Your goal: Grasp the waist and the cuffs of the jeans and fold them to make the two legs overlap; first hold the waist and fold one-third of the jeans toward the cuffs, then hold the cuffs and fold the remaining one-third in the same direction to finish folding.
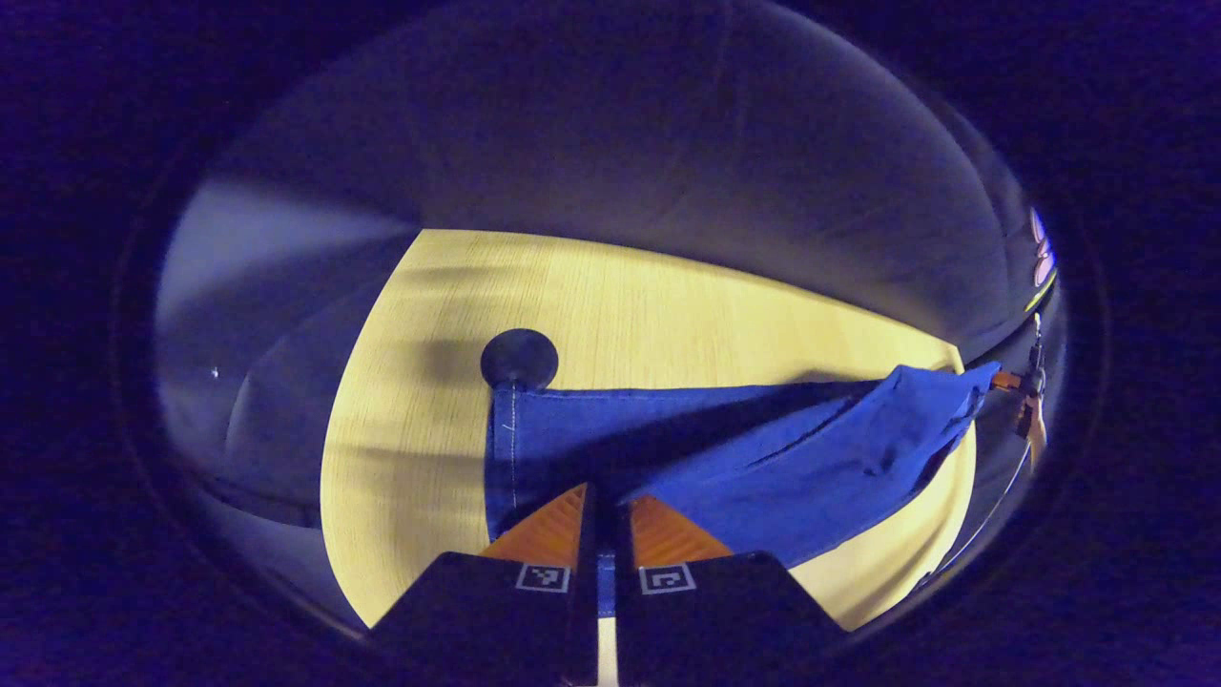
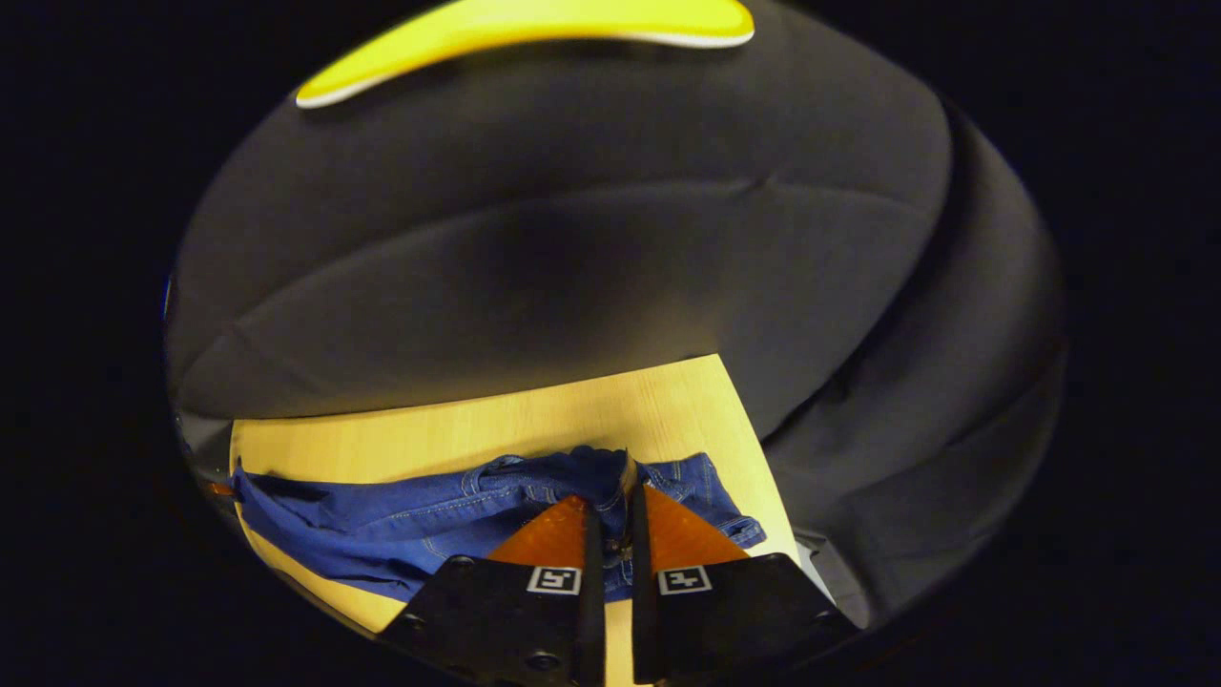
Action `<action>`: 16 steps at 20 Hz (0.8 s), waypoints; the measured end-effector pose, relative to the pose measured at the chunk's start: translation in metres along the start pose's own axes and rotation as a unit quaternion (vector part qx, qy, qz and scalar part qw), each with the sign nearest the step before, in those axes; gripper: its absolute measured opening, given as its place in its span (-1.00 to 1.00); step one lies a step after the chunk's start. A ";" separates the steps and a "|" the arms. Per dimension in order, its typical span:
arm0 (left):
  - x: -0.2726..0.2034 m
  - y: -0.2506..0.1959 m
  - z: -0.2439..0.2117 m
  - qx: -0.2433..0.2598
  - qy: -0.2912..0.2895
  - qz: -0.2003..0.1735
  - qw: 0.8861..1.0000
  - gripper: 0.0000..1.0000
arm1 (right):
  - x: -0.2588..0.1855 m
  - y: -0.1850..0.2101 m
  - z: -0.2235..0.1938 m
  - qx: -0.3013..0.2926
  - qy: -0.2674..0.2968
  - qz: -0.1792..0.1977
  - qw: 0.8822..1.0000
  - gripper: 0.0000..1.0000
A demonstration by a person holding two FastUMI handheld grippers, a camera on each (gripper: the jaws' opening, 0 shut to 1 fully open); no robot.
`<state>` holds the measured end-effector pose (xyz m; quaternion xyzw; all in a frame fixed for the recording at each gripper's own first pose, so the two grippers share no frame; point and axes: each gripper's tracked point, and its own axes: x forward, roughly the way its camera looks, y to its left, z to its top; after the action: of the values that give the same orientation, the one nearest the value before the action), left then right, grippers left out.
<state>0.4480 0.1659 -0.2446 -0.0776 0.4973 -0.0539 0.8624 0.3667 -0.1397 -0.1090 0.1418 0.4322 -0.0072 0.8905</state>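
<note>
The blue jeans stretch lengthwise across the wooden table. In the left gripper view, my left gripper is shut on the cuff end, and blue cloth shows between its fingers. The stitched hem runs just to its left. Far off at the right, the other gripper holds the waist end. In the right gripper view, my right gripper is shut on the waistband of the jeans, where the pockets and seams bunch up. The legs trail away to the left toward the distant left gripper.
A dark round knob sits on the table beside the cuff hem. Dark cloth walls surround the table on all sides. The table's right edge lies close to the waist in the right gripper view. Bare wood lies beyond the jeans.
</note>
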 end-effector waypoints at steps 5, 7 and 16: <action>0.005 -0.016 -0.007 0.030 -0.026 0.029 0.999 0.90 | 0.003 0.005 -0.011 -0.016 -0.013 -0.008 1.000 0.18; 0.000 -0.015 -0.009 0.052 -0.057 0.061 0.995 0.93 | -0.009 0.003 -0.018 0.005 -0.026 -0.002 1.000 0.56; -0.105 -0.074 -0.013 0.033 -0.285 0.047 0.957 0.96 | -0.026 -0.051 -0.052 0.259 -0.129 -0.043 0.956 0.95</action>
<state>0.3828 0.1095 -0.1480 -0.0375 0.2322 -0.0052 0.9719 0.3035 -0.1777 -0.1318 0.3470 0.3030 -0.1756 0.8700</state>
